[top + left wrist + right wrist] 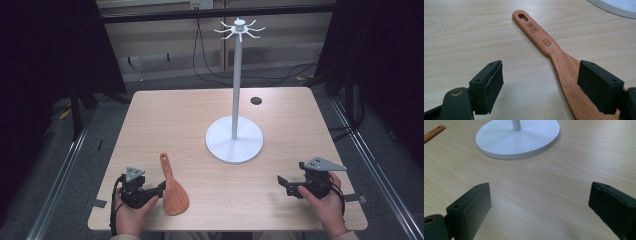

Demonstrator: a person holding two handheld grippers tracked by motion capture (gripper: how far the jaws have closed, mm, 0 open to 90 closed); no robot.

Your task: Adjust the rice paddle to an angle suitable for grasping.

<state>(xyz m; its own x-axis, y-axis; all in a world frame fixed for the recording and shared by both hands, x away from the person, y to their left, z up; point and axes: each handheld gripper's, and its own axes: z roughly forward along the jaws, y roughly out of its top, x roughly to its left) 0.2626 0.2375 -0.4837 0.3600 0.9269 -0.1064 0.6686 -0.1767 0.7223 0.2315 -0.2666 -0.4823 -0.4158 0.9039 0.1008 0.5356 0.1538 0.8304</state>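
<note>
A wooden rice paddle (172, 188) lies flat near the table's front left, handle pointing away from me, a hanging hole at its tip (523, 17). My left gripper (161, 187) rests on the table just left of its blade, jaws open; in the left gripper view the paddle (559, 60) runs under the right pad (599, 86) without being pinched. A white stand (235, 135) with a tall pole and hooks at the top (239, 29) sits mid-table. My right gripper (283, 183) is open at the front right, nothing between its pads; the stand's base (517, 138) lies ahead of it.
A small dark hole (256, 100) marks the tabletop behind the stand. Bare light wood (175, 120) spreads between the paddle and the stand. The paddle's handle end (434, 133) shows at the far left in the right gripper view. Cables run on the floor beyond the table.
</note>
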